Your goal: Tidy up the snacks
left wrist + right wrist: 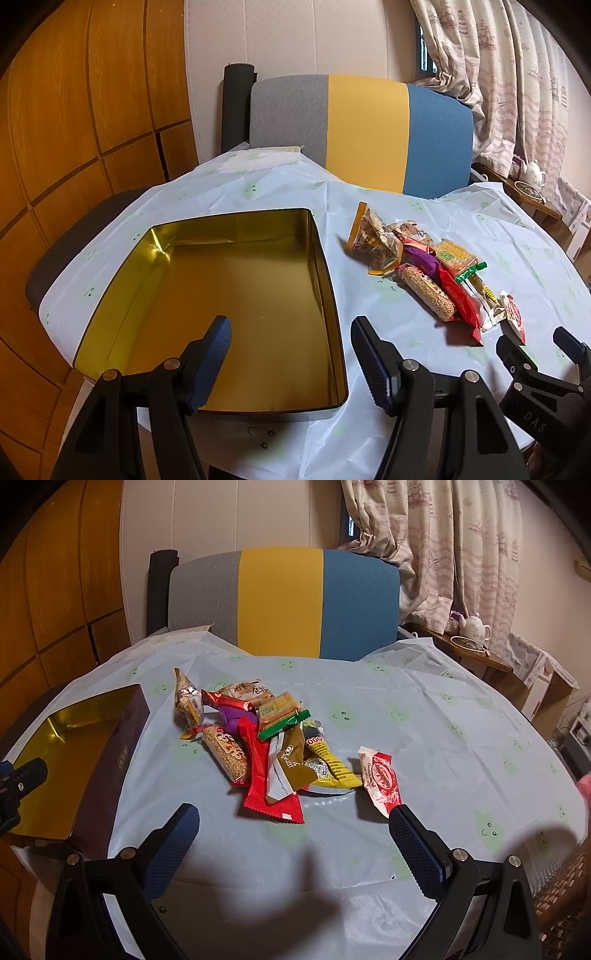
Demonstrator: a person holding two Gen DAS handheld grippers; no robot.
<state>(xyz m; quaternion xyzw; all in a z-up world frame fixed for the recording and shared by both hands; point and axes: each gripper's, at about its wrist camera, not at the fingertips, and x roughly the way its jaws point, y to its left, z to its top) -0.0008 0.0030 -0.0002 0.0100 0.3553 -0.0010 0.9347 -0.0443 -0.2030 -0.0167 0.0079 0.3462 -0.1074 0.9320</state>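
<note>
A pile of wrapped snacks (258, 738) lies on the table in the right wrist view; it also shows at the right of the left wrist view (424, 269). A red-and-white packet (380, 779) lies apart at the pile's right. An open tin (229, 302) with a gold inside stands left of the pile, with nothing in it; it also shows in the right wrist view (74, 746). My left gripper (291, 336) is open and empty above the tin's near right corner. My right gripper (295, 823) is open and empty, just short of the pile; it also shows in the left wrist view (532, 341).
The round table has a pale blue cloth (424, 731). A grey, yellow and blue chair back (284, 602) stands at the far edge. A side table with a white teapot (476, 627) is at the far right, by a curtain. Wooden panels (74, 129) are on the left.
</note>
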